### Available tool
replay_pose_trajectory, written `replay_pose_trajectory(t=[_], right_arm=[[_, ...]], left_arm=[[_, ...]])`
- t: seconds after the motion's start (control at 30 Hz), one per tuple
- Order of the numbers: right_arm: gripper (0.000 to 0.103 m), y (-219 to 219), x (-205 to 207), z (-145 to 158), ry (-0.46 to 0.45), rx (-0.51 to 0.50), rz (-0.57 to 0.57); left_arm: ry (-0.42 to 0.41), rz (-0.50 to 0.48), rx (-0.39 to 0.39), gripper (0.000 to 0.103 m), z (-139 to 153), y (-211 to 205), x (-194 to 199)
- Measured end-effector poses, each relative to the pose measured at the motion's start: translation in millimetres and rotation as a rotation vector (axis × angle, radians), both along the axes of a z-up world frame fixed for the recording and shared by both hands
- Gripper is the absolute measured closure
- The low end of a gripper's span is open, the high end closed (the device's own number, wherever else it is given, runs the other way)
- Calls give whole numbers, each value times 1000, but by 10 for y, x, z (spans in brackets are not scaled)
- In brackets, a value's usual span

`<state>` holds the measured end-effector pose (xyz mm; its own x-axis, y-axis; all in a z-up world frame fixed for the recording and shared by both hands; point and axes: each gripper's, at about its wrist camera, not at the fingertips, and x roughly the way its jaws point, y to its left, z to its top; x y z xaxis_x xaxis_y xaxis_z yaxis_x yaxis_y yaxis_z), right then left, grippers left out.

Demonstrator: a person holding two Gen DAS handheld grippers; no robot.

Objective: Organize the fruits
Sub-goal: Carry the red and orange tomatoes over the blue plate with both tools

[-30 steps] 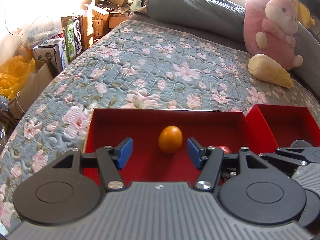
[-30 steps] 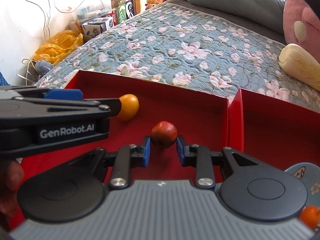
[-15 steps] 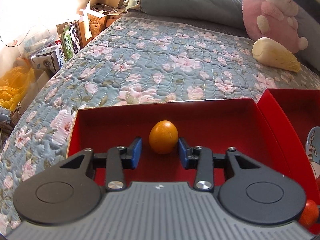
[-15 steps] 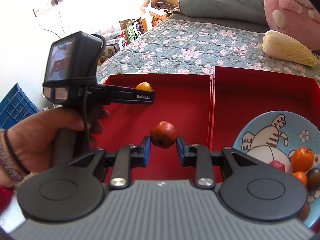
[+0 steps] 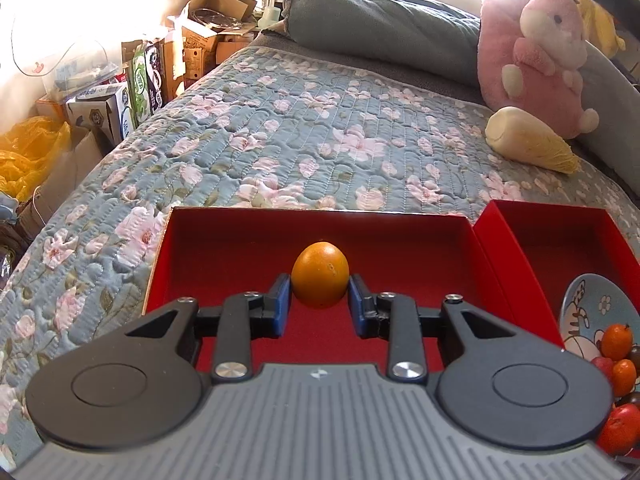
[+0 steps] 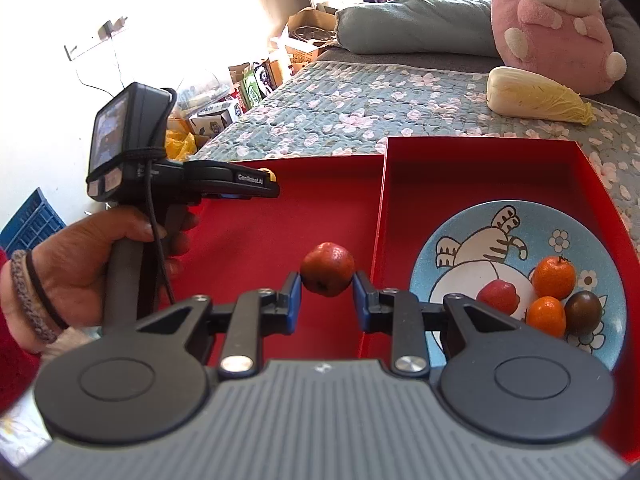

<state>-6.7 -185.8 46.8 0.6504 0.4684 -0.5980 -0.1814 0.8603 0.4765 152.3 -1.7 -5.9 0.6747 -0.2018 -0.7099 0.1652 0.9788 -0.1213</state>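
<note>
While both of my hands carry fruit, the relation that matters is where the blue plate lies from each one. My right gripper is clamped on a reddish fruit, pads pressing its two sides, held clear above the floor of the left red tray. From this gripper the plate sits to the right and slightly ahead, just past the wall dividing the trays, inside the right red tray, already bearing four small fruits. My left gripper has just been closing and now pinches an orange fruit between its blue pads, pointed end up; I cannot tell whether it has left the tray floor. From the left gripper the plate lies far off to the right, across the whole width of that tray. So the right hand is the nearer one; I judge it should cross the divider first, and the left should follow once the space over the plate is free.
</note>
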Motion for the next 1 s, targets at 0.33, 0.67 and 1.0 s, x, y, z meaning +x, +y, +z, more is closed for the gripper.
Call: replay_pose_trajectory(t=[0.33, 0.67, 1.0], right_arm=[[72, -280, -308, 19, -15, 38, -36], [72, -689, -575, -107, 5, 41, -109], [72, -935, -620, -172, 14, 19, -163]], left_arm=[[-42, -69, 60, 68, 200, -409, -506], [-98, -167, 33, 68, 368, -855, -890], [-122, -256, 32, 67, 392, -1217, -993]])
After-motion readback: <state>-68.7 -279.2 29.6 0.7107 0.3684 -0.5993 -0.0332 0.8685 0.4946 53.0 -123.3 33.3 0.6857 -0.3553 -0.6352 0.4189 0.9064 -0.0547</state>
